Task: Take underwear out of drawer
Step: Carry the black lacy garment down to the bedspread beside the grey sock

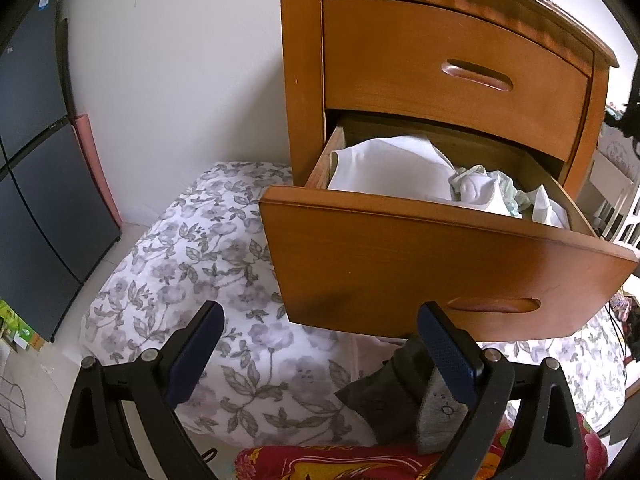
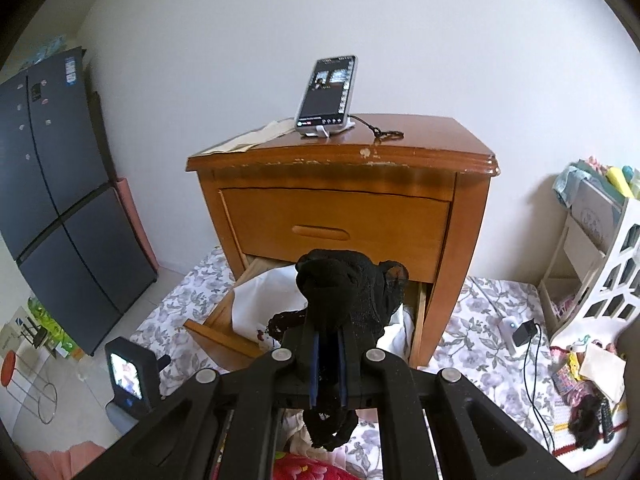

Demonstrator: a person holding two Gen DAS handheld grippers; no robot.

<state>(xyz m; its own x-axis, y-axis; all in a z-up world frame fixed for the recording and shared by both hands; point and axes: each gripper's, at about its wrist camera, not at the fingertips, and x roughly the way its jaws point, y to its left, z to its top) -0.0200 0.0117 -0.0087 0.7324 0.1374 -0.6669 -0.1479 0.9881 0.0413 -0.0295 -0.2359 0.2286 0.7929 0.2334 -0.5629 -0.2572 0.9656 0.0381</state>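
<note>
Underwear first: the black lace-trimmed underwear (image 2: pixel 352 292) is bunched between the pads of my right claw (image 2: pixel 328 364), which is pinched nearly closed on the fabric, with a tail of it hanging below the fingers. In the right wrist view the bundle sits in front of the pulled-out lower drawer (image 2: pixel 216 332) of the orange-brown wooden nightstand (image 2: pixel 460 240), and it looks lifted free of the drawer, though I cannot tell how far it stands clear of the rim.

My left claw (image 1: pixel 320 352) is spread wide with nothing between its blue-padded fingers (image 1: pixel 448 352). It hangs over the grey-flowered white bedsheet (image 1: pixel 192 264), just in front of the drawer's curved front panel (image 1: pixel 420 264). A dark grey folded cloth (image 1: pixel 384 396) lies on the sheet behind its right finger.

Inside the drawer I see a white folded garment (image 1: pixel 384 168) and a pale green and white crumpled cloth (image 1: pixel 484 188); whether any of that is more underwear I cannot say. The upper drawer (image 1: pixel 452 72) is closed. A smartphone propped on a stand (image 2: pixel 328 96) sits on the nightstand's top.

By my reckoning the main step is nearly done: drawer open, garment gripped and raised. What is left is to carry it fully away and put it down somewhere, likely on the bedsheet.
</note>
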